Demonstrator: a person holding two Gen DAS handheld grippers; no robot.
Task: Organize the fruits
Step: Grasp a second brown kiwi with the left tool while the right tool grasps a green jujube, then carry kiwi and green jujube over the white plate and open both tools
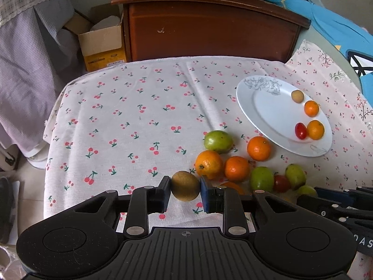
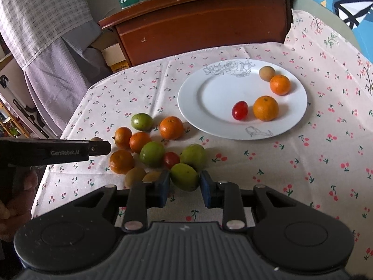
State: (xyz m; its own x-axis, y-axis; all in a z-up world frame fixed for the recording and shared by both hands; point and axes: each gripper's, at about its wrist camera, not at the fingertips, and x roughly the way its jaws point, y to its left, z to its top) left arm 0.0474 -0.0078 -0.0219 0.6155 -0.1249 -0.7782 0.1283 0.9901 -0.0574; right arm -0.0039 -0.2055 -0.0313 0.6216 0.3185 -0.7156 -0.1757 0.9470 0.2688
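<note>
Brown fruit [image 1: 185, 186] clamped in left gripper [image 1: 184, 192].

The tablecloth [image 1: 139, 107] is white, scattered with small red cherries on green stems. At two o'clock on it sits a white plate [image 2: 209, 98] with grey line-drawn flowers along its rim, bearing two oranges [image 2: 265, 108] of bright orange, a glossy red tomato [image 2: 239, 110] and a dull tan-brown fruit [image 2: 267, 73]. The left gripper [image 1: 185, 190] has black fingers with one blue pad, framing an olive-brown round fruit [image 1: 185, 186]. The right gripper [image 2: 184, 182], black with blue pads, frames a yellow-green fruit [image 2: 184, 176]. The cabinet [image 1: 209, 30] at twelve o'clock is reddish-brown.
</note>
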